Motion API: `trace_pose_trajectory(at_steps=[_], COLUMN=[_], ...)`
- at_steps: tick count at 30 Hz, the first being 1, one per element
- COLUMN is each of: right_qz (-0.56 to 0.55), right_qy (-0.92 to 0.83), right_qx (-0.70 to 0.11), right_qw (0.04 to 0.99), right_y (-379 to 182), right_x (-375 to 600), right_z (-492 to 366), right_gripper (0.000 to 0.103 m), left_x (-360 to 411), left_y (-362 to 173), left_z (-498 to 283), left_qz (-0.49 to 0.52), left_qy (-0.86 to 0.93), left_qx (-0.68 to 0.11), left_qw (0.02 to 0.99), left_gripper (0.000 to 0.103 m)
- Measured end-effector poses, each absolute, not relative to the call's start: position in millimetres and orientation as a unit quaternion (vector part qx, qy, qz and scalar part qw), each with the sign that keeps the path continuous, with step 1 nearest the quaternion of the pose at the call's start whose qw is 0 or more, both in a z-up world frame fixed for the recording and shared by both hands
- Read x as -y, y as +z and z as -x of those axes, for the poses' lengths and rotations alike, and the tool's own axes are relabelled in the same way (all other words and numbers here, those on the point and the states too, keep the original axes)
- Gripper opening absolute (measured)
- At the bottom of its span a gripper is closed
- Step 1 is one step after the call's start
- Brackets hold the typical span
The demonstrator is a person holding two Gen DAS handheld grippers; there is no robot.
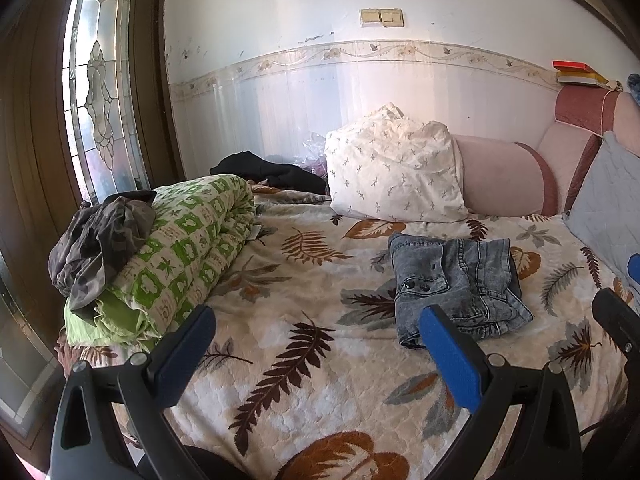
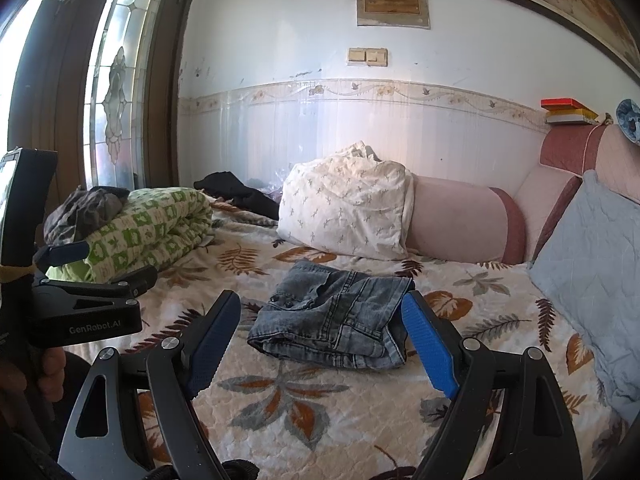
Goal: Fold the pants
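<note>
Grey-blue denim pants (image 1: pixel 456 284) lie folded into a compact bundle on the leaf-patterned bedspread (image 1: pixel 304 360), also in the right wrist view (image 2: pixel 336 316). My left gripper (image 1: pixel 316 320) is open and empty, held above the bed to the left of the pants. My right gripper (image 2: pixel 320 308) is open and empty, held just in front of the pants with its fingers either side of them, not touching. The left gripper shows at the left edge of the right wrist view (image 2: pixel 100 264), and a right finger at the right edge of the left view.
A rolled green-and-white quilt (image 1: pixel 180 256) with a dark camouflage garment (image 1: pixel 96 240) on it lies at the left. A white pillow (image 1: pixel 396 168), a pink bolster (image 1: pixel 504 180) and a black garment (image 1: pixel 272 172) sit at the back. A blue-grey cushion (image 2: pixel 588 264) leans right.
</note>
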State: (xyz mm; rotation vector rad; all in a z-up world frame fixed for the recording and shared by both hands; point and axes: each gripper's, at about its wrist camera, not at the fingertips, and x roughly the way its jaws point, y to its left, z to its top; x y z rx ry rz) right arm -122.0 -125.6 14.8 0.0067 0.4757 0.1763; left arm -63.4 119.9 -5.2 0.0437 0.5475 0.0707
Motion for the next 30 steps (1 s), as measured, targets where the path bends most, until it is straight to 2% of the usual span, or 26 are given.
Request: trace_pose_trajectory(at_steps=[30], right_qz=[-0.005], right_qy=[0.086], right_qx=[-0.246], right_qw=[0.965], right_y=[5.8], right_x=[125.4], right_z=[116.7], right_gripper=[0.083], left_x=[-121.2], left_y=[-12.2], left_z=[62.2], left_qz=[-0.020], left_qy=[0.034], left_qx=[-0.275], left_qw=[0.961], left_gripper=[0.103])
